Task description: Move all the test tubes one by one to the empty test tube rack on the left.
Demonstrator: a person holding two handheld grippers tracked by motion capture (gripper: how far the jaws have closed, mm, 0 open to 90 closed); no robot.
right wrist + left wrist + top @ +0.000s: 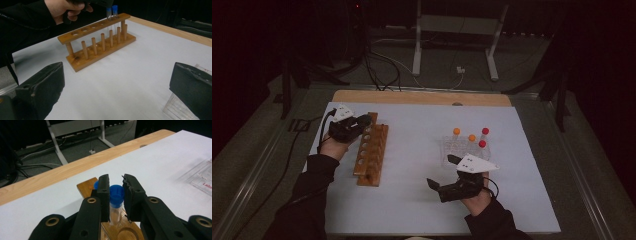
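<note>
The left gripper (pixel 116 188) is clamped on a blue-capped test tube (pixel 116 195), which stands in a far-end hole of the wooden test-tube rack (pixel 371 153). The right gripper (pixel 441 173), jaws spread wide and empty, rests near the clear plastic rack (pixel 451 150).

A dim laboratory or test room, seen from above a work table (pixel 422 210) covered with a white sheet over a wooden top. On its left stands a wooden test-tube rack (pixel 372 155) with a row of holes and pegs, two blue-capped tubes (pixel 112 11) at its far end; on the right a clear plastic rack (pixel 457 150) holds tubes with orange and red caps (pixel 472 137) (a label beside it, partly cut off, begins "Labs"). Beyond the far edge, cables (pixel 382 70) trail over a grey floor around the white legs of an equipment stand (pixel 452 45), the surroundings dark.
</note>
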